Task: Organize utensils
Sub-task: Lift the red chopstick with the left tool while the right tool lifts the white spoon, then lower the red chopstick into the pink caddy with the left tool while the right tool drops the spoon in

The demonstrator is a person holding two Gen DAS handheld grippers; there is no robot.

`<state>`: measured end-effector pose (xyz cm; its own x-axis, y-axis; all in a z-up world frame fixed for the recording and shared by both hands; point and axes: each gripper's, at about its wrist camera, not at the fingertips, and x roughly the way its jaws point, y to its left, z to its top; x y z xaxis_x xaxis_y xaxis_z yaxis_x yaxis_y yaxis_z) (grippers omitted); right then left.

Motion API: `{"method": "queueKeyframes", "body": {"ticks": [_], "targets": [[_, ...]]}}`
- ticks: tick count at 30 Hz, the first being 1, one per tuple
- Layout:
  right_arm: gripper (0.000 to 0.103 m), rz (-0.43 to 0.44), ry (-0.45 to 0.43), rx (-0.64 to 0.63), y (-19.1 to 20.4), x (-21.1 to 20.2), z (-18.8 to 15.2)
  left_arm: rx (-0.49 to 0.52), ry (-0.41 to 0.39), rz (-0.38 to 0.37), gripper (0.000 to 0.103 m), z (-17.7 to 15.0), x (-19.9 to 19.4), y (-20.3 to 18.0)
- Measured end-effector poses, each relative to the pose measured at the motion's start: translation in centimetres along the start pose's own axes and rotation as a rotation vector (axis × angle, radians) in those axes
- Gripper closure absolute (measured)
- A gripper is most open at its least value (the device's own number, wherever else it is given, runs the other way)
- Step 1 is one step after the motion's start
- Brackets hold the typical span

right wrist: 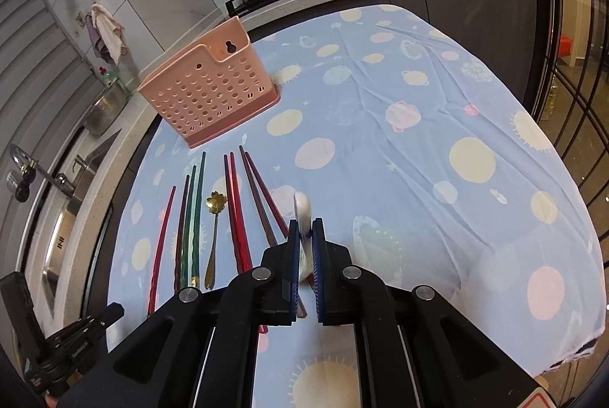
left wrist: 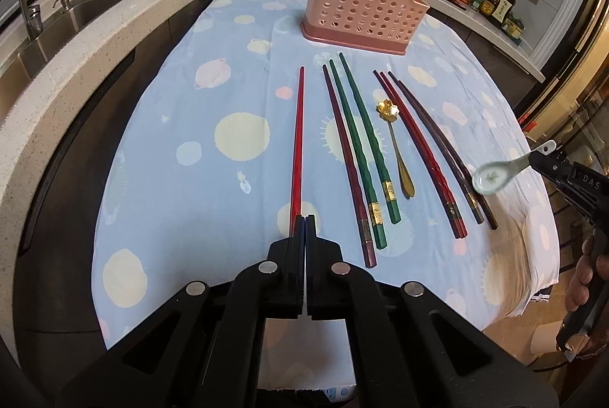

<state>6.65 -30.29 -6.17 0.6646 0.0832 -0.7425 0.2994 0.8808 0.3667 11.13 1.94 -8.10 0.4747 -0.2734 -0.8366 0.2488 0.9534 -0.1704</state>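
A counter (left wrist: 182,126) draped in a pale blue, planet-printed cloth (left wrist: 449,156) carried a pink perforated utensil holder (left wrist: 361,12) standing upright, a row of coloured chopsticks (left wrist: 357,149) and a gold flower-headed spoon (left wrist: 396,145).

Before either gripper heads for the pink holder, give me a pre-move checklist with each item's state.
1. Left gripper shut on the red chopstick: ok, jaws closed on its near end.
2. Right gripper shut on the white spoon: ok, the left view shows it lifted off the cloth.
3. Holder upright: ok.
4. Holder compartments free: cannot tell, the inside is mostly hidden.
5. Chopstick clear of its neighbours: ok, it lies apart from the green pair.
6. Chopstick's far tip off the cloth: cannot tell.
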Motion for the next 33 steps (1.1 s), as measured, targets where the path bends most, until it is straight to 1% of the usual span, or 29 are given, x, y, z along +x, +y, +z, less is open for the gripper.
{"method": "queueKeyframes", "body": {"ticks": [4,6,8,10,12,15,17,21,24,27,30,33], "targets": [[0.096,0.001,-0.012,-0.003,0.1,-0.7,-0.1,-0.013,0.024,-0.03,0.102,-0.7,0.8,0.1],[0.097,0.006,-0.018,-0.002,0.2,-1.0,-0.1,-0.008,0.038,-0.004,0.098,-1.2,1.8,0.2],[0.097,0.008,-0.025,-0.008,0.4,-1.4,-0.1,-0.007,0.052,0.005,0.086,-1.6,2.6,0.4],[0.097,0.014,-0.031,-0.008,0.5,-1.7,0.0,-0.012,0.07,0.006,0.083,-1.9,3.4,0.6],[0.097,0.016,-0.038,-0.008,0.6,-2.0,0.0,-0.013,0.081,0.006,0.083,-2.2,4.0,0.6],[0.097,0.021,-0.044,-0.005,0.7,-2.3,0.2,0.0,0.074,0.008,0.084,-2.3,4.0,0.5],[0.097,0.023,-0.046,-0.006,0.8,-2.5,0.2,-0.007,0.078,-0.003,0.096,-2.3,4.1,0.8],[0.097,0.032,-0.054,-0.015,1.2,-3.1,0.2,-0.008,0.076,-0.017,0.096,-2.2,3.5,0.8],[0.097,0.044,-0.069,-0.025,1.6,-3.9,0.6,-0.012,0.04,-0.027,0.096,-1.4,1.7,0.7],[0.097,0.053,-0.098,-0.05,2.5,-5.0,1.6,-0.018,-0.024,-0.041,0.096,0.4,-1.0,0.7],[0.097,0.063,-0.131,-0.076,3.5,-5.7,3.1,-0.002,-0.114,-0.041,0.096,3.3,-3.8,0.4],[0.097,0.084,-0.16,-0.1,4.5,-6.0,5.2,0.022,-0.204,-0.042,0.096,6.9,-6.1,0.0]]}}
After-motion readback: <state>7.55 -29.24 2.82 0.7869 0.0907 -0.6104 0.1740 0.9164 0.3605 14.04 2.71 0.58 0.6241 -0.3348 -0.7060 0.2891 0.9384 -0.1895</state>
